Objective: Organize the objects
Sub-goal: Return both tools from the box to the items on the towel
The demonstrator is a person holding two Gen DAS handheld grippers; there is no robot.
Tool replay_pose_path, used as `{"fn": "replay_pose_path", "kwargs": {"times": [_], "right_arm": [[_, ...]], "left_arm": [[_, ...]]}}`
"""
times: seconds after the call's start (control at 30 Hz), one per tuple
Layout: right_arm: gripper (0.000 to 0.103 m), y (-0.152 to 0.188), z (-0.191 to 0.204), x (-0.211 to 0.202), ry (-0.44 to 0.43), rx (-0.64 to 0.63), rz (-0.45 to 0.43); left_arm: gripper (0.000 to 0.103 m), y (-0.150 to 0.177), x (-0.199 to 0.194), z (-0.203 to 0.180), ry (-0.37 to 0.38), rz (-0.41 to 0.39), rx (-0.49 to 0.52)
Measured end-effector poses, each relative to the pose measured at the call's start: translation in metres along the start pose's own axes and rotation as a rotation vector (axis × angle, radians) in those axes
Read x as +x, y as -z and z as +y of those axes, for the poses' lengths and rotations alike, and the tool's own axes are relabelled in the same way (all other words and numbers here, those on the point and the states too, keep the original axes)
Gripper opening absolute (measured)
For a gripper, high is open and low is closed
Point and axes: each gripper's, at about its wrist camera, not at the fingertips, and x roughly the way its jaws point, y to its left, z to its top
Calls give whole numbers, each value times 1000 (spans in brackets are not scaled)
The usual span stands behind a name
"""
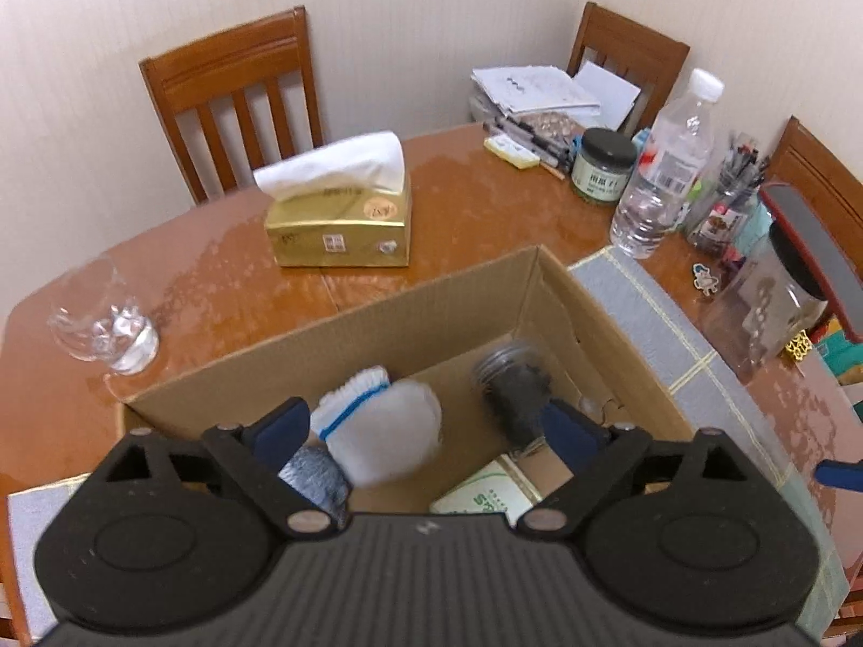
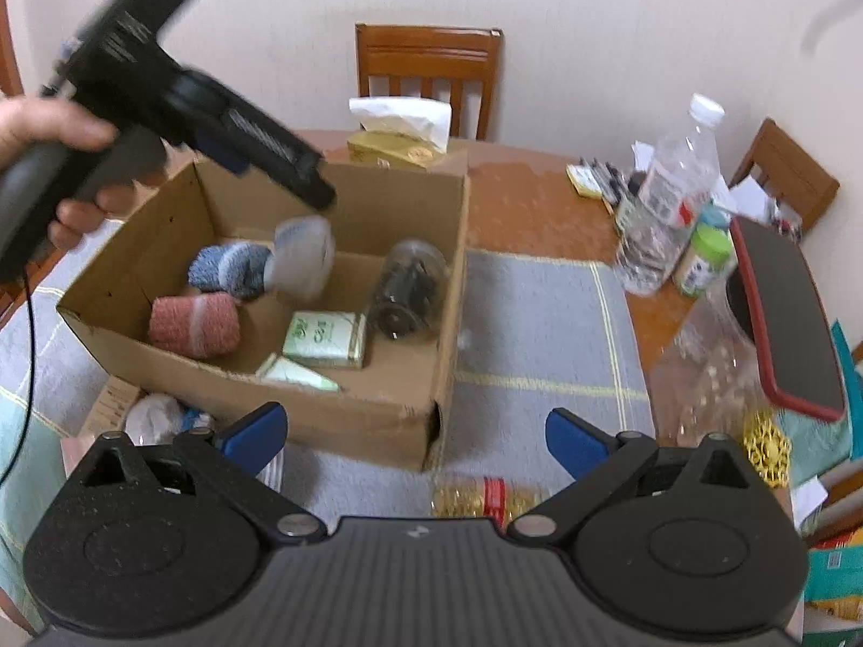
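An open cardboard box (image 1: pixel 323 345) (image 2: pixel 345 420) stands on a grey mat. My left gripper (image 1: pixel 426 428) is open above the box; a white glove bundle with a blue stripe (image 1: pixel 383 431) (image 2: pixel 302 259) is blurred between its fingers, free in the air over the box. In the box lie a blue-grey sock roll (image 2: pixel 229 269), a pink roll (image 2: pixel 194 323), a green packet (image 2: pixel 323 339) and a dark jar (image 2: pixel 410 286) (image 1: pixel 512 388). My right gripper (image 2: pixel 415 436) is open and empty in front of the box.
On the wooden table (image 1: pixel 458 205) stand a gold tissue box (image 1: pixel 340 226), a glass (image 1: pixel 102 329), a water bottle (image 1: pixel 663 167), a green jar (image 1: pixel 601 167), a pen holder (image 1: pixel 728 199), papers (image 1: pixel 539 91) and a red-rimmed tray (image 2: pixel 782 312). Chairs stand around it.
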Motion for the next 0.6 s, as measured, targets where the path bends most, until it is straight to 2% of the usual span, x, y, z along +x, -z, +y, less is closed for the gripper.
{"fn": "replay_pose_path", "kwargs": {"times": [0.27, 0.43, 0.6], "right_arm": [[103, 26, -1, 1, -1, -20, 40], [103, 47, 2, -1, 4, -41, 46], [103, 68, 3, -6, -11, -37, 56]], "left_arm": [[98, 24, -50, -2, -44, -43, -30], [99, 58, -82, -7, -79, -86, -76], [100, 96, -100, -18, -132, -84, -104]]}}
